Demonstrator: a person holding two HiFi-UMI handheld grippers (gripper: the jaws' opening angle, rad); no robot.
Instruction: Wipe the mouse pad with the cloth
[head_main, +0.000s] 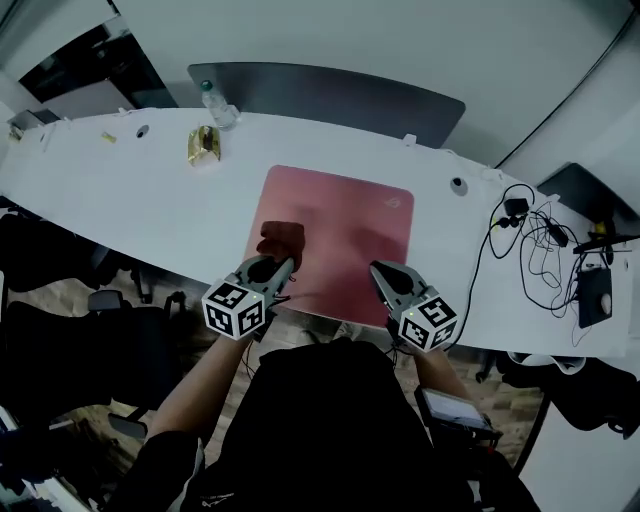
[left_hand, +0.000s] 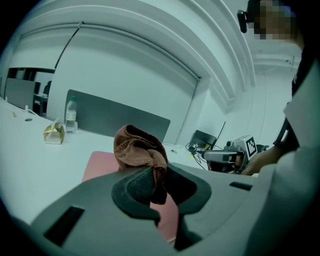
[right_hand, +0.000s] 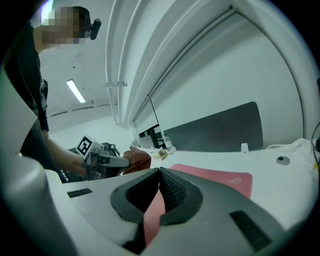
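A pink-red mouse pad (head_main: 345, 235) lies on the white table (head_main: 120, 190) in front of me. My left gripper (head_main: 281, 266) hangs over the pad's near left part, shut on a bunched brown cloth (head_main: 283, 242). In the left gripper view the cloth (left_hand: 139, 149) bulges up out of the left gripper (left_hand: 152, 182), with the pad (left_hand: 98, 165) below. My right gripper (head_main: 381, 271) is over the pad's near right edge. It is shut, and nothing is between its pads (right_hand: 170, 187). The right gripper view shows the pad (right_hand: 215, 177) ahead and the cloth (right_hand: 138, 159) at the left.
At the table's back left stand a water bottle (head_main: 214, 105) and a small gold packet (head_main: 204, 143). A grey divider panel (head_main: 330, 93) runs behind the table. Black cables (head_main: 535, 235) and a black device (head_main: 594, 296) lie at the right. Dark chairs (head_main: 60, 330) stand at the left.
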